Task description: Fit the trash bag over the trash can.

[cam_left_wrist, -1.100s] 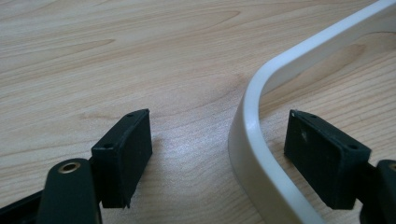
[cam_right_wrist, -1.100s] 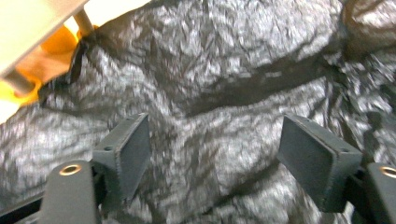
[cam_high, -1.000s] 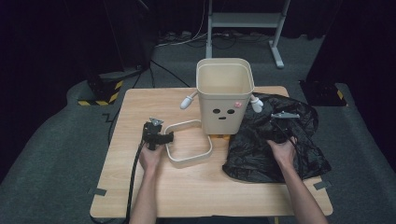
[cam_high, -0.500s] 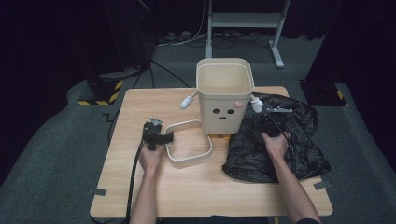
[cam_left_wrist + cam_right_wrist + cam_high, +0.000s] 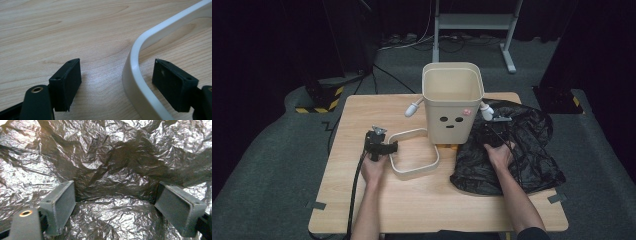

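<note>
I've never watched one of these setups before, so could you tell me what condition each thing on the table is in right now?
Bin: upright, open at the top, nothing visible inside.
Ring frame: lying flat on the table, its rim between the left gripper's open jaws.
Black bag: crumpled, spread beside the bin.
Left gripper: open, straddling the ring frame's rim.
Right gripper: open, pressed down on the black bag.

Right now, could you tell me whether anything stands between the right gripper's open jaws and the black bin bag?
Nothing visible does. In the right gripper view, the right gripper has its jaws open directly over the crumpled black bin bag, with a raised fold between them. In the high view it sits at the bag's left edge, beside the beige bin.
</note>
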Available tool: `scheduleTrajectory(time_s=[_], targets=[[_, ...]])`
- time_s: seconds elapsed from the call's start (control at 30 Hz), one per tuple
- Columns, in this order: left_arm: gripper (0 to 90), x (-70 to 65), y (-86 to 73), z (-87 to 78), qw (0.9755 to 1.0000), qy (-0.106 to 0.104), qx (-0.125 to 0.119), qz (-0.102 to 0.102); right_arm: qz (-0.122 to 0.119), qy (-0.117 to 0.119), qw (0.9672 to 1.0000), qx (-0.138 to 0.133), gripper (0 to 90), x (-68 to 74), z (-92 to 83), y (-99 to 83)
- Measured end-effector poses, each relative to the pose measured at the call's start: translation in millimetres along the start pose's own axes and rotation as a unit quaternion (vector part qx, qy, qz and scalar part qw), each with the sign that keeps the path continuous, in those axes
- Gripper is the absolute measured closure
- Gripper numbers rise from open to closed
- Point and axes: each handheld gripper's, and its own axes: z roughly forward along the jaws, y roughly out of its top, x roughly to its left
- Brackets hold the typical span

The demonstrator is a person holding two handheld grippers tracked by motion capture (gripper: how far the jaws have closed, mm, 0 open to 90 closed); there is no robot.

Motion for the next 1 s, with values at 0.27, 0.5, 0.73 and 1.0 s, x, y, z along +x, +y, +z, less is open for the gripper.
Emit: scheduleTrajectory(time_s=[0.27,0.5,0.73,1.0], targets=[[23.0,-0.1,-0.2,-0.1,1.0,0.0,0.0,0.0,-0.006,-0.007,0.9995,-0.029,53.3,-9.7,-8.1,-8.2],[23.1,-0.1,-0.2,-0.1,1.0,0.0,0.0,0.0,-0.011,-0.01,0.9994,-0.031,74.9,-11.4,-12.0,-10.9],[23.0,-0.5,-0.7,-0.8,1.0,0.001,0.0,0.0,-0.023,-0.014,0.9995,-0.017,88.8,-6.5,-14.8,-10.0],[23.0,-0.5,-0.7,-0.7,1.0,0.0,0.0,0.0,-0.015,-0.007,0.9997,-0.017,89.6,-9.3,-17.9,-8.4]])
